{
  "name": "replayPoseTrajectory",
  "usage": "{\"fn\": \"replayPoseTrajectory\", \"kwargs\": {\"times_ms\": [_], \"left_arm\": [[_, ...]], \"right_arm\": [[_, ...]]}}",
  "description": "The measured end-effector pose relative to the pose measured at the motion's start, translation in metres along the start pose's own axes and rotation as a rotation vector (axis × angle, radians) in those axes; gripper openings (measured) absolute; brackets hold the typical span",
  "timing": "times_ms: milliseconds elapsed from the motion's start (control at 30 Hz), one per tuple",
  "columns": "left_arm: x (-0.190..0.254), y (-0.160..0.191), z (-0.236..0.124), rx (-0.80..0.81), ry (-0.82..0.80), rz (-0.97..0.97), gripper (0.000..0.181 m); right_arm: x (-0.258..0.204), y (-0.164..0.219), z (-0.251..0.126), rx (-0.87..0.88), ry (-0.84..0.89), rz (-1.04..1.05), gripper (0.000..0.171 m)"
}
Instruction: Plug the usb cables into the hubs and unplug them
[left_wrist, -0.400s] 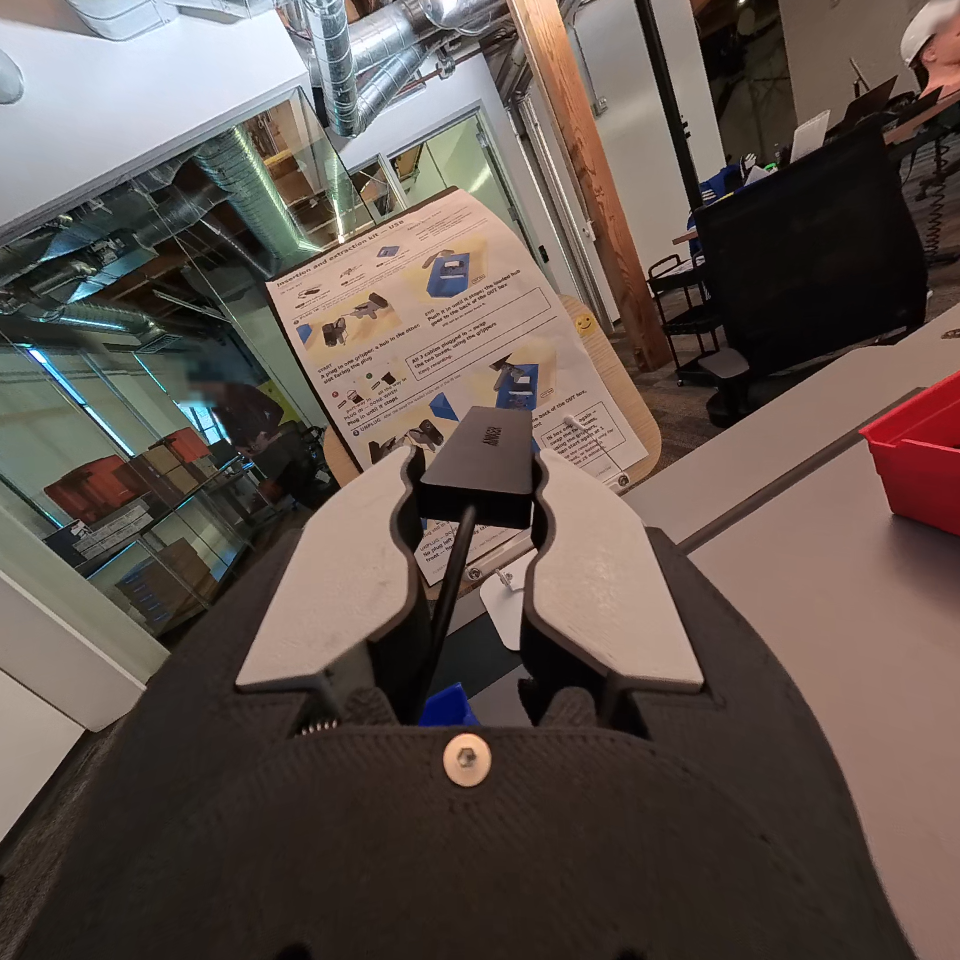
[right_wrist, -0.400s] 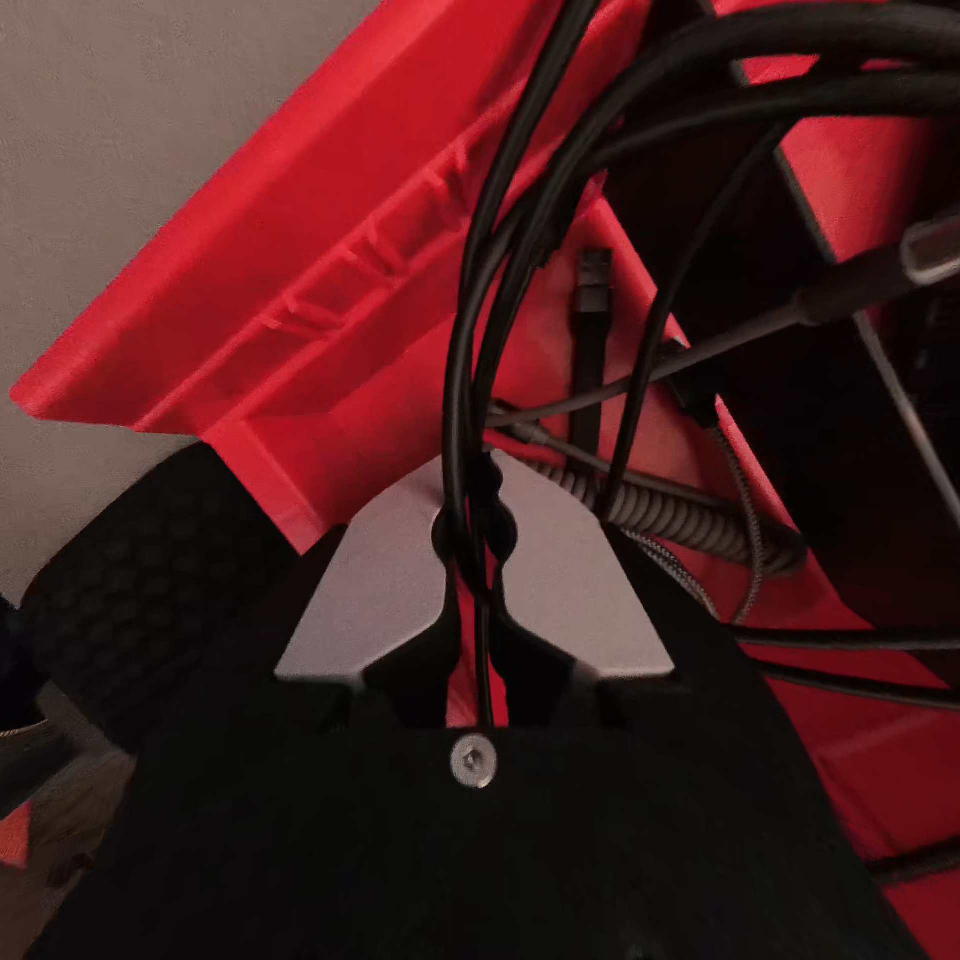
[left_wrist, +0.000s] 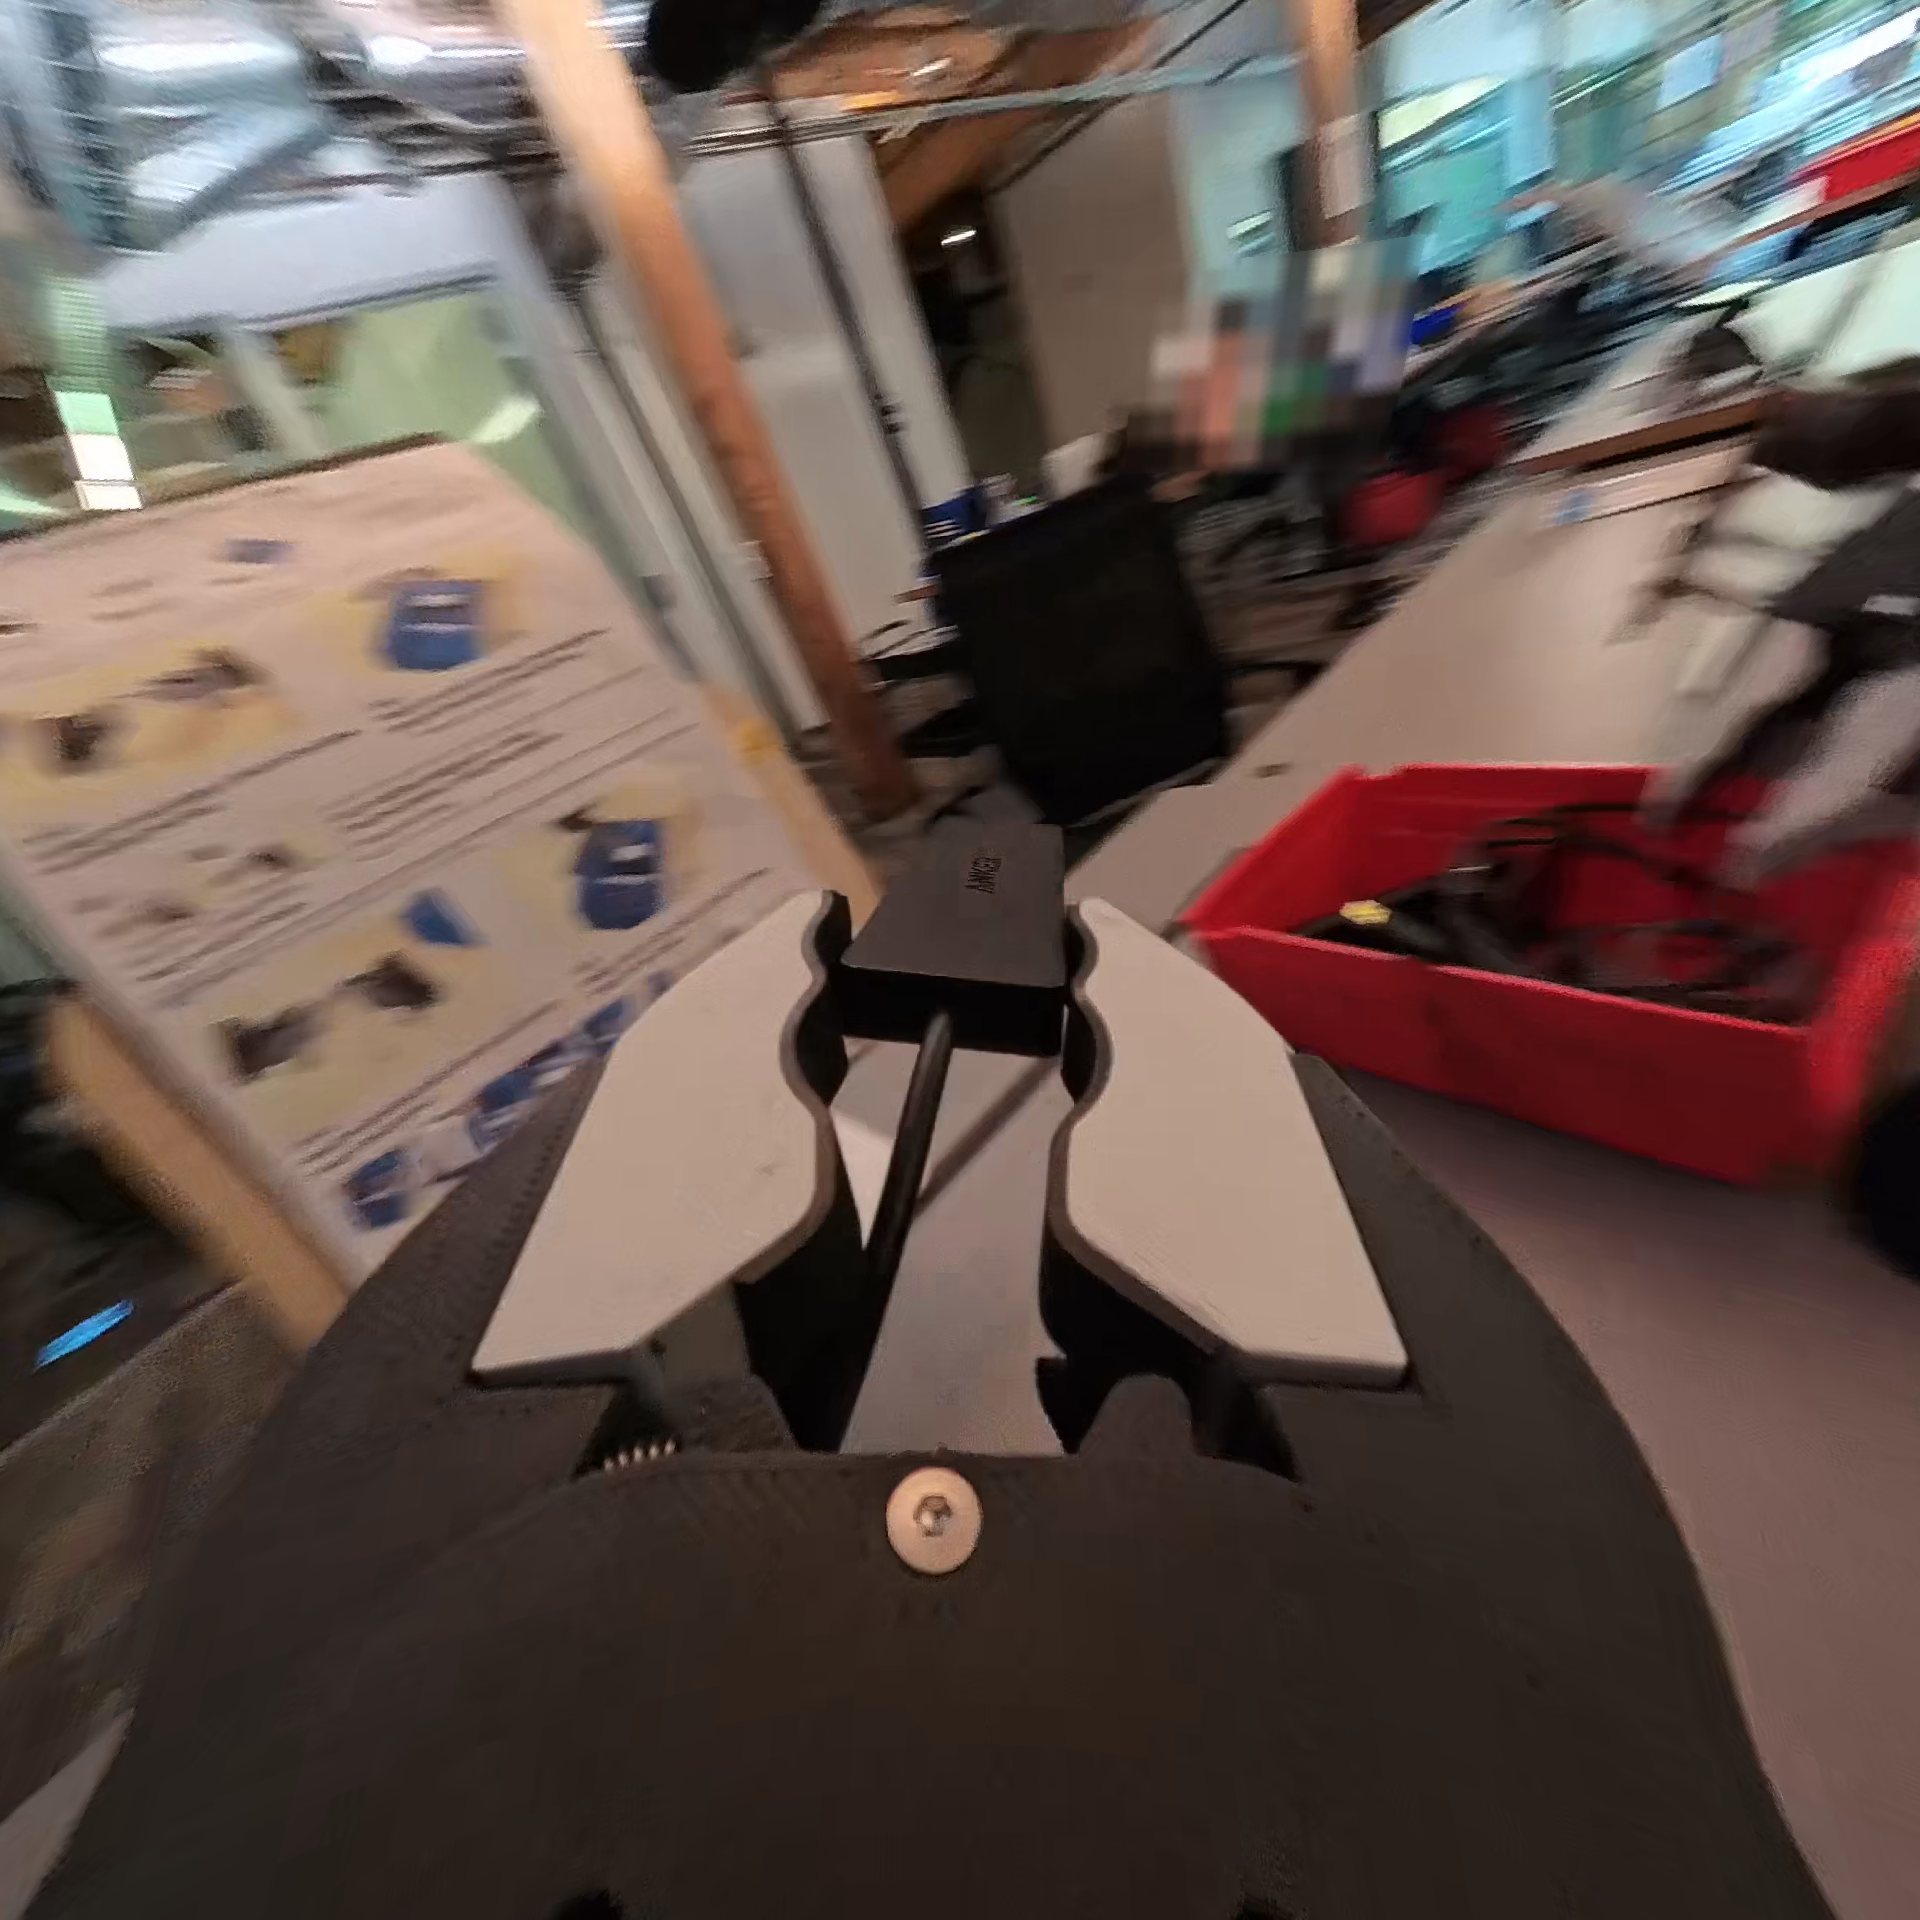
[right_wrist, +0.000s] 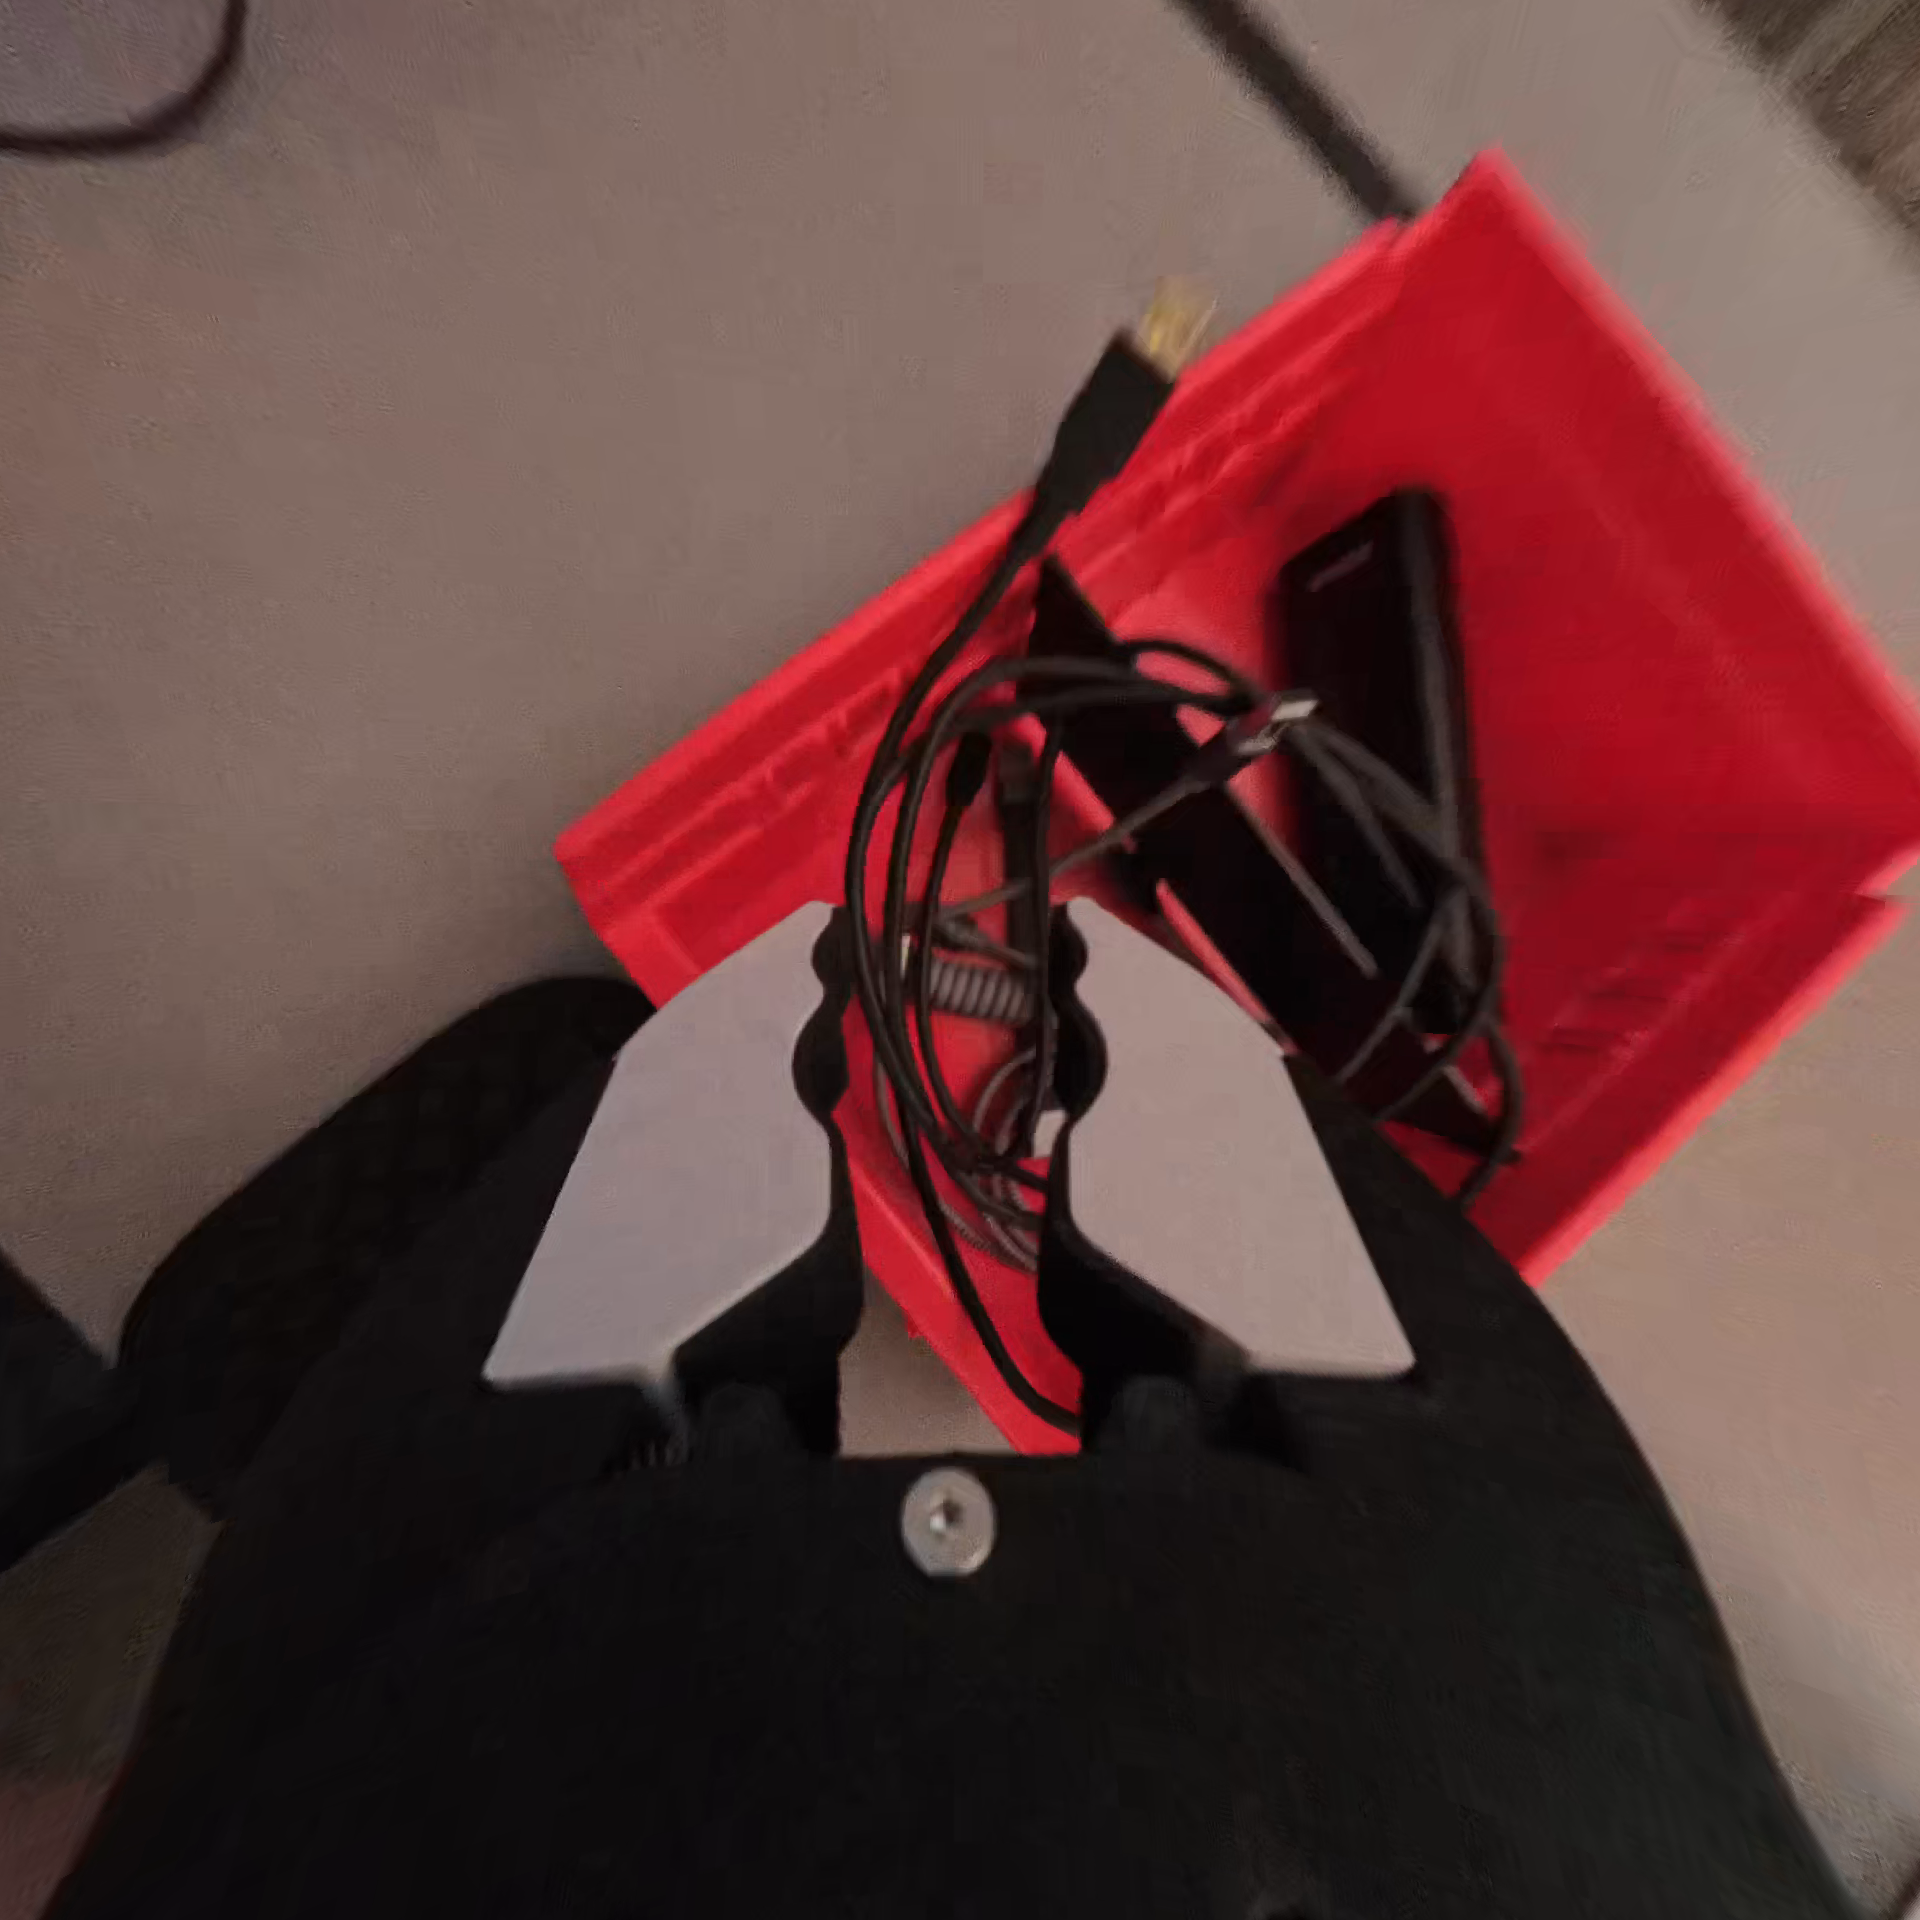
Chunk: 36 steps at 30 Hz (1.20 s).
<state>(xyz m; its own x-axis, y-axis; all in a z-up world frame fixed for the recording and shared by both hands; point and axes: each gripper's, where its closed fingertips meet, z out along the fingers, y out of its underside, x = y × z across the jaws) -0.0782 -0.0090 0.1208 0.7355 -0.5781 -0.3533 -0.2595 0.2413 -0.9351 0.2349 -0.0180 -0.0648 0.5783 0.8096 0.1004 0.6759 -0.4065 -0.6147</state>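
Jaws: left gripper (left_wrist: 951, 971) clamps the hub (left_wrist: 971, 920); right gripper (right_wrist: 945, 997), newly opened and raised above the bin (right_wrist: 1621, 582), has loosened its cables (right_wrist: 904, 831).

Left gripper (left_wrist: 951, 977): matte black textured housing showing silver hex screw (left_wrist: 933, 1522), pale grey wavy-edged fingers (left_wrist: 686, 1153). Right gripper (right_wrist: 945, 966) looking identical, blurred.

One red bin (right_wrist: 1621, 582); two black hubs, one held (left_wrist: 961, 920), one in bin (right_wrist: 1371, 748); one gold-tipped plug (right_wrist: 1169, 327); cables tangled, count unclear.
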Motion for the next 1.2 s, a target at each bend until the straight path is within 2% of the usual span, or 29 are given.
{"fn": "replayPoseTrajectory", "kwargs": {"times_ms": [33,100,167,233,333,433,533,567,600,633,733,833,900,1000,1100,1200], "left_arm": [[0.014,-0.004,0.002,0.024,0.088,-0.031,0.038],[0.038,-0.014,0.001,0.073,0.239,-0.108,0.038],[0.054,-0.025,-0.003,0.125,0.357,-0.182,0.038],[0.064,-0.037,-0.012,0.179,0.455,-0.253,0.038],[0.068,-0.052,-0.026,0.257,0.555,-0.358,0.038],[0.062,-0.061,-0.037,0.309,0.594,-0.419,0.038],[0.052,-0.064,-0.047,0.336,0.582,-0.427,0.038],[0.048,-0.065,-0.051,0.347,0.579,-0.428,0.038],[0.044,-0.067,-0.056,0.356,0.583,-0.430,0.038],[0.041,-0.066,-0.060,0.354,0.583,-0.430,0.038],[0.025,-0.057,-0.065,0.306,0.523,-0.389,0.039],[0.013,-0.048,-0.070,0.264,0.487,-0.364,0.038],[0.014,-0.044,-0.073,0.242,0.525,-0.366,0.038],[0.022,-0.038,-0.070,0.209,0.576,-0.362,0.038],[0.045,-0.043,-0.058,0.205,0.620,-0.326,0.038],[0.077,-0.053,-0.035,0.237,0.649,-0.286,0.037]], "right_arm": [[-0.002,-0.023,-0.015,0.100,0.064,-0.048,0.040],[-0.024,-0.080,-0.042,0.372,0.126,-0.146,0.046],[-0.063,-0.124,-0.054,0.623,0.090,-0.218,0.057],[-0.107,-0.151,-0.039,0.792,-0.009,-0.271,0.062],[-0.160,-0.178,0.014,0.879,-0.145,-0.237,0.072],[-0.178,-0.194,0.092,0.799,-0.164,-0.153,0.075],[-0.177,-0.187,0.172,0.571,-0.177,-0.004,0.073],[-0.186,-0.177,0.191,0.470,-0.256,0.021,0.058],[-0.204,-0.166,0.202,0.367,-0.400,0.022,0.026],[-0.212,-0.158,0.205,0.285,-0.492,0.057,0.001],[-0.191,-0.174,0.177,0.398,-0.458,0.127,0.000],[-0.155,-0.195,0.123,0.481,-0.398,0.116,0.001],[-0.126,-0.206,0.089,0.468,-0.329,0.074,0.001],[-0.080,-0.221,0.037,0.439,-0.246,0.020,0.001],[-0.052,-0.239,-0.017,0.448,-0.197,-0.051,0.002],[-0.026,-0.243,-0.051,0.418,-0.076,-0.194,0.001]]}}
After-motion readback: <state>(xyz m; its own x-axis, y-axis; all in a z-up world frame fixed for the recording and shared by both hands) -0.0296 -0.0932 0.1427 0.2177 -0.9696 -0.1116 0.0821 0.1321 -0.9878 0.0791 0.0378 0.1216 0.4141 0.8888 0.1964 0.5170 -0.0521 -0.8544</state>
